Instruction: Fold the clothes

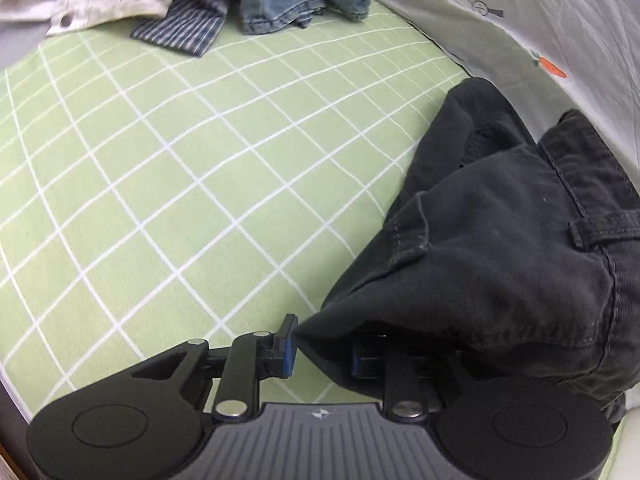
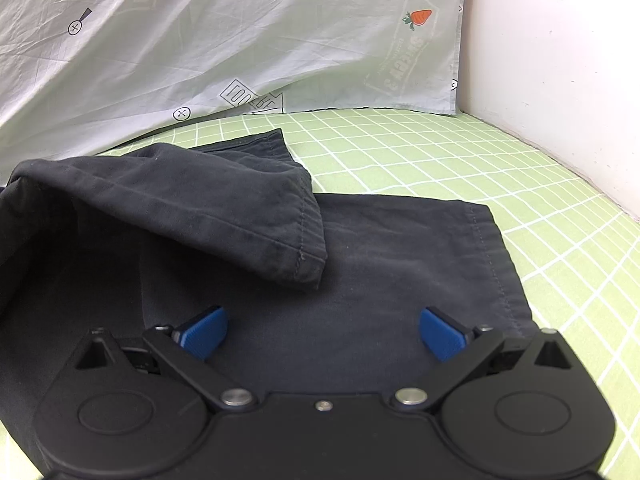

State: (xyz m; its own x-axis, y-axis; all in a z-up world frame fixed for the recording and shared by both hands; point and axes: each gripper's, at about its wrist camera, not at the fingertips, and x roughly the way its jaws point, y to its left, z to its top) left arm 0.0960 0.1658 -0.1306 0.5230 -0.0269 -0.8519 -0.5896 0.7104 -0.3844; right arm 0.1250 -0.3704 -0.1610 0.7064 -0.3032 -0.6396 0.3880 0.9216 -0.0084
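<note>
Here the black trousers (image 2: 360,280) lie at the green checked sheet's (image 1: 160,200) edge against a grey printed cloth (image 2: 240,40), open sheet leftward. Left gripper (image 1: 324,354) pinches their fold; right gripper (image 2: 323,334) spread wide above. Printed lettering unreadable.

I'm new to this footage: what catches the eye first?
The black trousers dominate, spread on the green checked sheet, one leg folded over the other. The left gripper has cloth between its fingers; the right gripper hangs open above them. More clothes are heaped far off.
</note>
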